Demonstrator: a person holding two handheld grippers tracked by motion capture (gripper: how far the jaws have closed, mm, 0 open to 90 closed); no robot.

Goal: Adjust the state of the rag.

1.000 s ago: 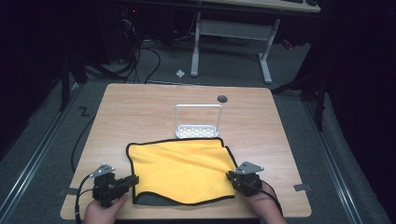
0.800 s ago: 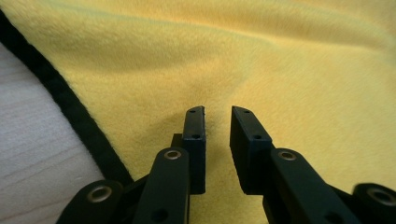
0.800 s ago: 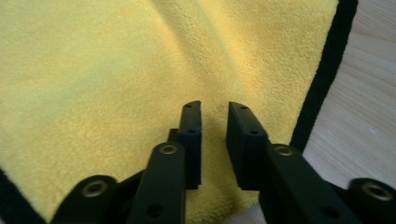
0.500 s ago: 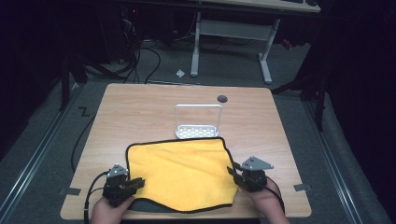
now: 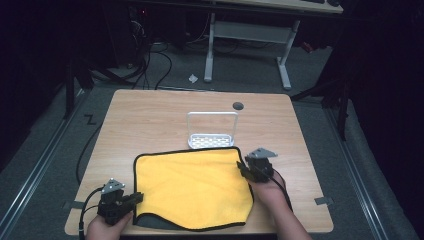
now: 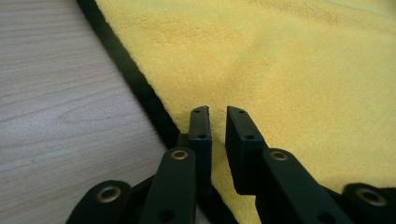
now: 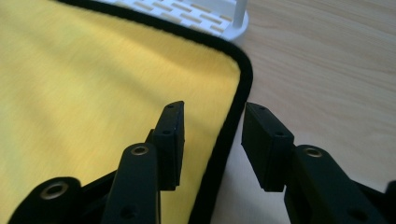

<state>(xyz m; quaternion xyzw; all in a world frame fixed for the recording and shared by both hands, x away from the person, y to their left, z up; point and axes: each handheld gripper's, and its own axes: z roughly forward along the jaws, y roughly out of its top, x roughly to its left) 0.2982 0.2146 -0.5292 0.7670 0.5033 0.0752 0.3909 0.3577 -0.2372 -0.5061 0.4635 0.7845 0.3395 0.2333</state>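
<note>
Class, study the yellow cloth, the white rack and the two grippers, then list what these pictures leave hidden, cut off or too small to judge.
1. Yellow cloth: its underside and the table beneath it, hidden by the cloth itself, high view.
2. White rack: its upper frame, cut off by the top edge, right gripper view.
3. Left gripper: whether its jaws touch the cloth, unclear in the left gripper view; too small in the high view.

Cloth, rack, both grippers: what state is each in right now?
Cloth: flat on the table, yellow side up, near edge rumpled with dark underside showing.
Rack: upright, behind the cloth's far edge.
Left gripper: jaws slightly apart over the cloth's left hem, gripping nothing.
Right gripper: jaws wide, straddling the cloth's right hem near its far corner, not closed on it.
Table: bare wood beyond the cloth.
</note>
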